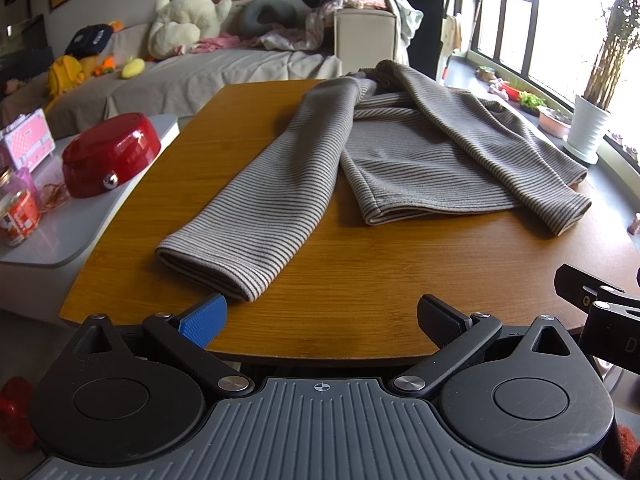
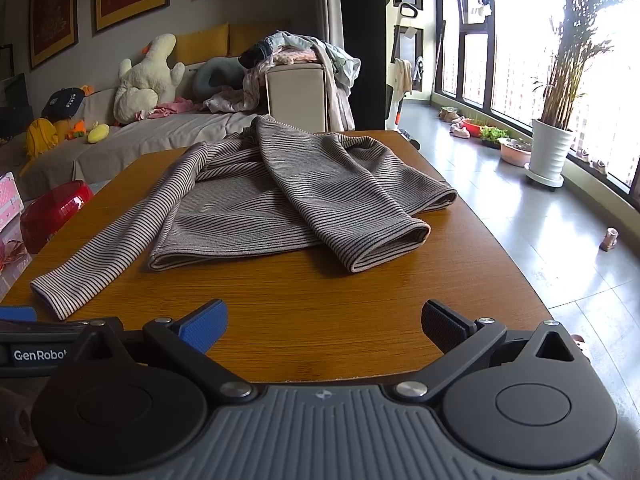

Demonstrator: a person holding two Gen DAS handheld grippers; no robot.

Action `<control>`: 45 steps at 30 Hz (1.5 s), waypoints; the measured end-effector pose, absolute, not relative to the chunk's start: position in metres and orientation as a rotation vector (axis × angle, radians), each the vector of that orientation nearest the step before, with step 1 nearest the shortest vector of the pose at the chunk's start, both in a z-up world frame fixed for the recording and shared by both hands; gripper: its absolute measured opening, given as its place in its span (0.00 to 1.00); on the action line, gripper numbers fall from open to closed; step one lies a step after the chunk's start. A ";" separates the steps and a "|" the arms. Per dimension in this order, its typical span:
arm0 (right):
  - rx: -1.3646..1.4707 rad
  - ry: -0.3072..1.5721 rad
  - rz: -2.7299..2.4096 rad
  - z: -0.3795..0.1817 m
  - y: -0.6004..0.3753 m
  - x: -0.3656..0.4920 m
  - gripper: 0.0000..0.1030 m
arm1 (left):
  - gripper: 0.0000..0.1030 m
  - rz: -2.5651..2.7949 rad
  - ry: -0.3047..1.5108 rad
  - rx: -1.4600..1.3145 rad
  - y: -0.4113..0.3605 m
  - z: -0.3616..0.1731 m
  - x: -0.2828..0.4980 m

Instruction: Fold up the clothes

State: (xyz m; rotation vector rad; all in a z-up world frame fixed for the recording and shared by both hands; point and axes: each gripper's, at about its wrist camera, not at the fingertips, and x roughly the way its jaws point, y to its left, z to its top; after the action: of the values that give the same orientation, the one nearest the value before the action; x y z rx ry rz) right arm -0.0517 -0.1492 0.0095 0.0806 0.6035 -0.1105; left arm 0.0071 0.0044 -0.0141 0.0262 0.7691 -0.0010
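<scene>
A grey striped sweater (image 1: 404, 152) (image 2: 256, 208) lies on the wooden table (image 1: 360, 288) (image 2: 304, 320). Its right sleeve (image 2: 360, 216) is folded over the body. Its left sleeve (image 1: 256, 208) (image 2: 104, 256) stretches toward the near left corner, with the cuff (image 1: 216, 276) just beyond my left gripper's blue fingertip (image 1: 202, 322). My left gripper (image 1: 320, 322) hangs open at the near table edge, holding nothing. Open too, my right gripper (image 2: 324, 324) sits over the near edge, well short of the sweater's hem. Part of the left gripper (image 2: 24, 336) shows at the left edge of the right wrist view.
A white side table (image 1: 60, 240) to the left holds a red bowl-shaped appliance (image 1: 110, 152), a jar (image 1: 16, 216) and a pink case (image 1: 24, 140). Behind stands a sofa (image 1: 192, 76) with plush toys and piled clothes. A potted plant (image 2: 550, 152) stands on the floor at right.
</scene>
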 end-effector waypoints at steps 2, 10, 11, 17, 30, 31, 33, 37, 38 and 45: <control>0.081 0.604 -0.110 0.009 -0.149 -0.052 1.00 | 1.00 -0.001 0.768 0.026 0.004 -0.014 0.007; 0.082 0.606 -0.110 0.009 -0.150 -0.051 1.00 | 1.00 -0.002 0.770 0.027 0.005 -0.014 0.007; 0.082 0.607 -0.110 0.008 -0.150 -0.051 1.00 | 1.00 -0.002 0.770 0.027 0.005 -0.014 0.007; 0.083 0.609 -0.110 0.008 -0.150 -0.051 1.00 | 1.00 -0.002 0.771 0.029 0.004 -0.015 0.006; 0.085 0.615 -0.112 0.007 -0.150 -0.048 1.00 | 1.00 -0.003 0.780 0.031 0.004 -0.018 0.009; 0.085 0.615 -0.113 0.007 -0.150 -0.048 1.00 | 1.00 -0.004 0.781 0.032 0.004 -0.018 0.009; 0.085 0.616 -0.113 0.007 -0.150 -0.048 1.00 | 1.00 -0.006 0.782 0.034 0.003 -0.019 0.009; 0.079 0.616 -0.113 0.007 -0.150 -0.046 1.00 | 1.00 -0.013 0.775 0.050 0.001 -0.018 0.011; 0.076 0.615 -0.113 0.007 -0.150 -0.045 1.00 | 1.00 -0.015 0.770 0.057 0.000 -0.018 0.011; 0.053 0.610 -0.115 0.009 -0.155 -0.030 1.00 | 1.00 -0.043 0.759 0.077 -0.008 -0.010 0.032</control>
State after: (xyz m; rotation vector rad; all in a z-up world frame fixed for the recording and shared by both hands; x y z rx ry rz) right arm -0.0302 -0.1550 0.0086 0.0529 0.6103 -0.1153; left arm 0.0324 -0.0075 -0.0099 0.0768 0.7585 -0.0426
